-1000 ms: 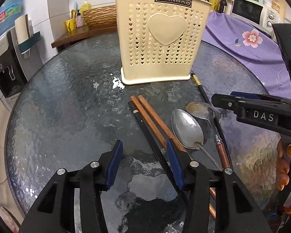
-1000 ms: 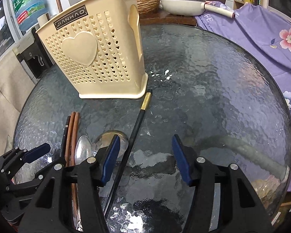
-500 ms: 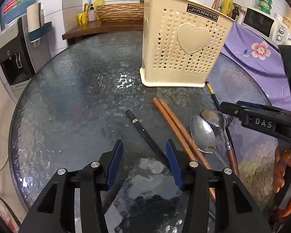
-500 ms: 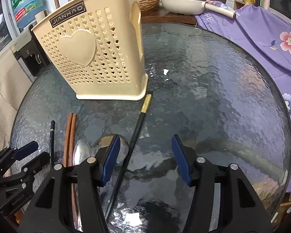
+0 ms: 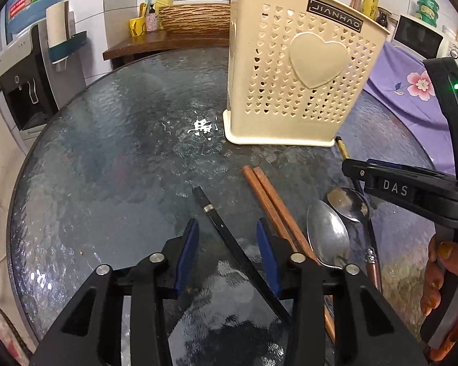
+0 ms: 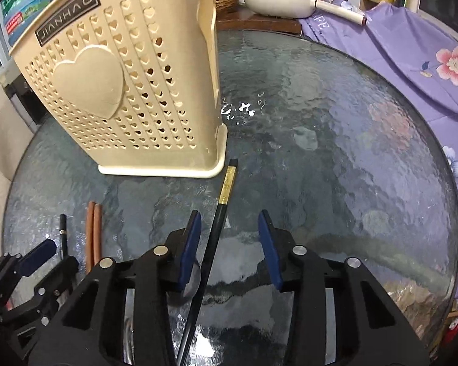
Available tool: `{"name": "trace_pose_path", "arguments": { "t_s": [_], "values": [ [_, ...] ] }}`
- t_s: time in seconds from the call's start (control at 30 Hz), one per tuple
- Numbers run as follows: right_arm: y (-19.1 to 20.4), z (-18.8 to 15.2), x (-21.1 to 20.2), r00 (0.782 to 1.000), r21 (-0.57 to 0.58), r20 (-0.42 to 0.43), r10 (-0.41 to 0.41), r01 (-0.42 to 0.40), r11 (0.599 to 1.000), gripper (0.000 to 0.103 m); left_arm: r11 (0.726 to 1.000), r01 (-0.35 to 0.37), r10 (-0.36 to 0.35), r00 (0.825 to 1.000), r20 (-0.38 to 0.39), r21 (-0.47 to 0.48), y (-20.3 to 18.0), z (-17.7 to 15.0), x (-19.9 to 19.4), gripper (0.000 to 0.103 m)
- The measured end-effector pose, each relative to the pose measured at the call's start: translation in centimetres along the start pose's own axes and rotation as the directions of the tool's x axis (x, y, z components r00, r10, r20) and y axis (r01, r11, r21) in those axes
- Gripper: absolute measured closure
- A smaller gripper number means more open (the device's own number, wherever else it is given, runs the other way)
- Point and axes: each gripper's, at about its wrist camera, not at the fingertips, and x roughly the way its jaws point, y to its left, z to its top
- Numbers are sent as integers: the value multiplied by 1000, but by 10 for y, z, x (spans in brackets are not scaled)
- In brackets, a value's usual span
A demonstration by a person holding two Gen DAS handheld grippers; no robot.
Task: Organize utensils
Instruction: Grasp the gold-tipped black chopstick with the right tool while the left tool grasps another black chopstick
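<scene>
A cream utensil holder [image 5: 299,70] with heart holes stands on the round glass table [image 5: 113,140]; it also shows in the right wrist view [image 6: 131,91]. My left gripper [image 5: 227,256] is open, its fingers either side of a black chopstick [image 5: 229,238]. Two brown chopsticks [image 5: 274,210] and two metal spoons [image 5: 328,235] lie to its right. My right gripper [image 6: 229,250] is open over a black gold-banded chopstick [image 6: 219,219]. The right gripper shows in the left wrist view [image 5: 412,189], the left gripper in the right wrist view [image 6: 30,262].
A purple flowered cloth [image 6: 412,61] covers the right side beyond the table. A white pan [image 6: 278,0] and a woven basket [image 5: 195,18] sit on a wooden shelf behind. A water dispenser [image 5: 18,82] stands at the left.
My left gripper has shifted so the black chopstick now lies between its fingers. My right gripper has moved left and forward so the gold-banded chopstick lies between its fingers, closer to the holder.
</scene>
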Motion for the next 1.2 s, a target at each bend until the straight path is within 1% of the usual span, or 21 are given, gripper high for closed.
{"name": "trace_pose_path", "arguments": {
  "t_s": [0.07,0.1,0.2,0.33,0.4,0.53,0.57,0.8,1.03,1.2],
  "values": [
    [2,2,1,1000,-5,4,-8,8,1000,66,1000,-1,1,1000,-1,3,0,1,1,68],
    [2,4,3,1000,-7,6,-16,16,1000,69,1000,-1,1,1000,-1,4,0,2,1,69],
    [5,6,5,999,-20,11,-38,38,999,73,1000,-11,11,1000,-1,15,-3,3,3,70],
    [6,9,8,999,-27,13,-42,42,999,76,1000,-14,14,1000,0,24,-8,4,4,71],
    [5,10,9,999,-30,15,-40,41,999,81,999,-16,16,1000,1,31,-10,4,5,73],
    [4,13,11,999,-34,21,-40,41,999,87,999,-15,15,1000,-3,41,-15,6,6,81],
    [3,13,11,999,-35,22,-41,42,999,91,999,-17,17,1000,-4,44,-16,6,6,81],
    [1,9,10,999,-40,24,-28,29,999,94,998,-25,26,1000,-4,49,-16,7,7,86],
    [-1,4,8,999,-58,24,-30,32,998,95,998,-36,36,999,-3,53,-15,8,8,91],
    [3,-1,7,999,-65,27,-37,39,997,95,998,-28,29,1000,-6,53,-16,10,9,92]
  ]
}}
